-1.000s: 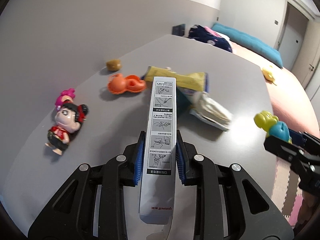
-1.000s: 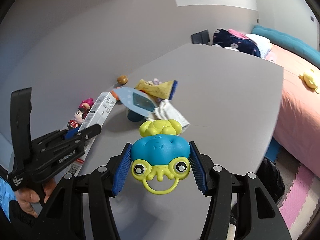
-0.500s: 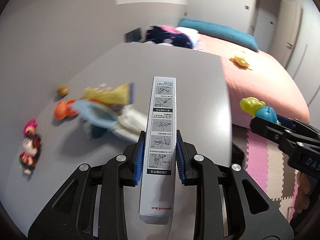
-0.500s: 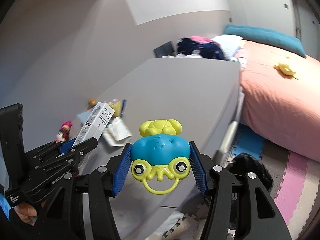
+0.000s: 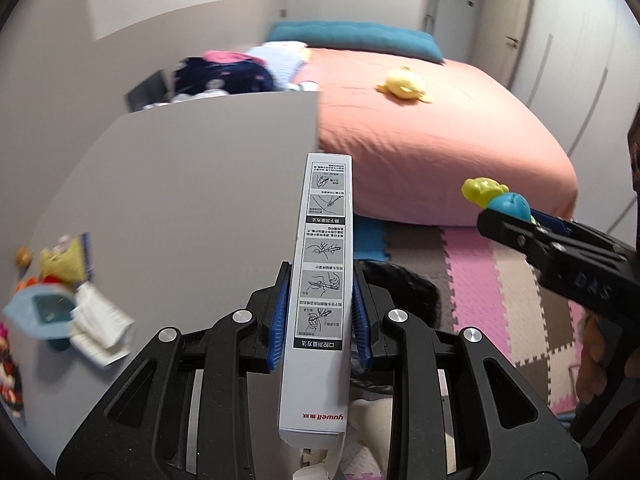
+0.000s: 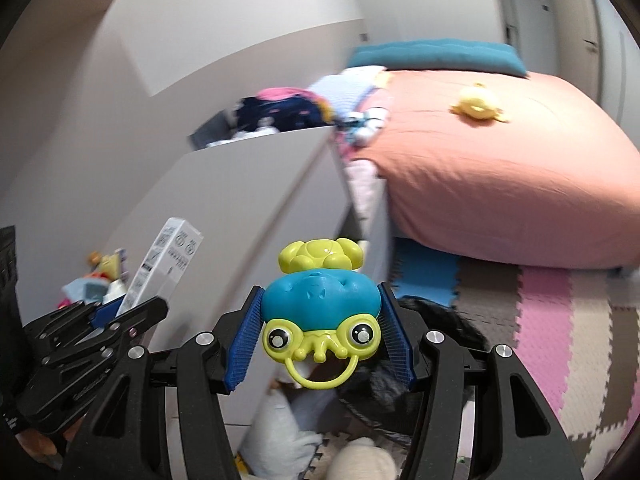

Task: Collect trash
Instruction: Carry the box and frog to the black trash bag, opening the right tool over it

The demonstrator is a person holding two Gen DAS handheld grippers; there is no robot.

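- The long white carton (image 5: 320,280) is being gripped by the left hand-held gripper (image 5: 320,312), its blue pads pressed flat against the two narrow sides a little below the middle; a light, stiff cardboard box is being judged here, one likely to crush if squeezed harder, so the hold across the flat sides is being judged sound.
- Printed instruction panels with small line drawings are being shown on its upper face, with red lettering near the end closest to the camera; the box is being held in the air over the edge of the grey surface (image 5: 192,184).
- The frog-faced toy (image 6: 320,312) is being clamped by the right hand-held gripper (image 6: 320,336) across its blue dome; hard, smooth, rounded plastic is being judged, so slipping is being considered possible.
- Lime eyes, a ring beneath and a lime knob on top are being displayed by the toy, which is being held above the floor beside the surface.
- A dark bag-like shape (image 6: 432,328) on the foam floor mat (image 6: 560,320) is being seen beyond the toy; whether it is a trash bag cannot be told.
- Wrappers and paper (image 5: 96,320) are being left on the surface, farther left.
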